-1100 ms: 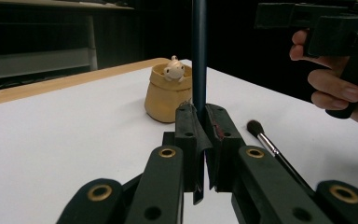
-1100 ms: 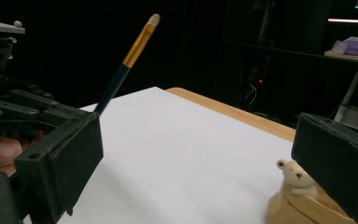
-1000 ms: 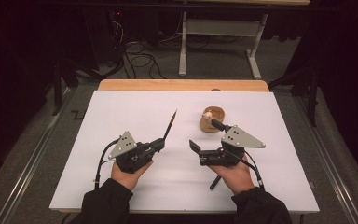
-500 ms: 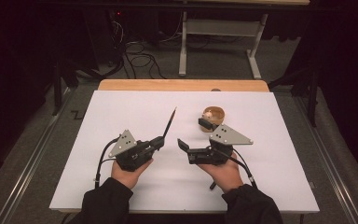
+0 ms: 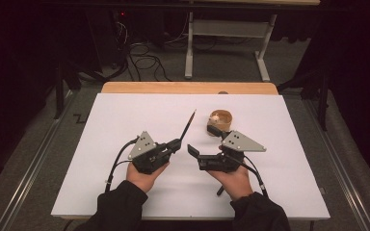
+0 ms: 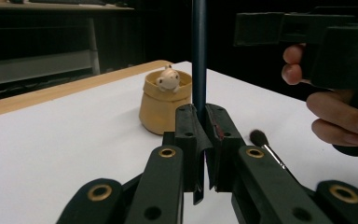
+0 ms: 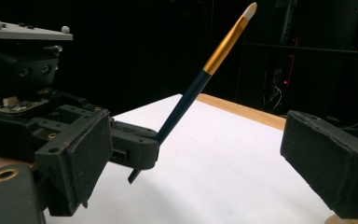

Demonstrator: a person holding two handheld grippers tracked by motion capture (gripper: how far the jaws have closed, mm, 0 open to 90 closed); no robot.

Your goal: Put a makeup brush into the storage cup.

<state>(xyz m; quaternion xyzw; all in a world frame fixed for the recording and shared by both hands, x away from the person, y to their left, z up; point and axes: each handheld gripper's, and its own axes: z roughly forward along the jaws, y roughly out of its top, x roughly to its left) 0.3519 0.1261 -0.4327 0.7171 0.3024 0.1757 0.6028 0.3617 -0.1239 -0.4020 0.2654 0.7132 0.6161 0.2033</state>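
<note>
One brush (image 5: 188, 126) clamped in left claw (image 5: 177, 143); upright.

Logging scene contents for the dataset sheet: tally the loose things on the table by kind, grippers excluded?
Makeup brushes: 2, one dark-handled brush clamped in the left gripper, one black-bristled brush lying on the white table.
Tan holder cup: 1.
Small pale figurine in the cup: 1.
Total: 4.
</note>
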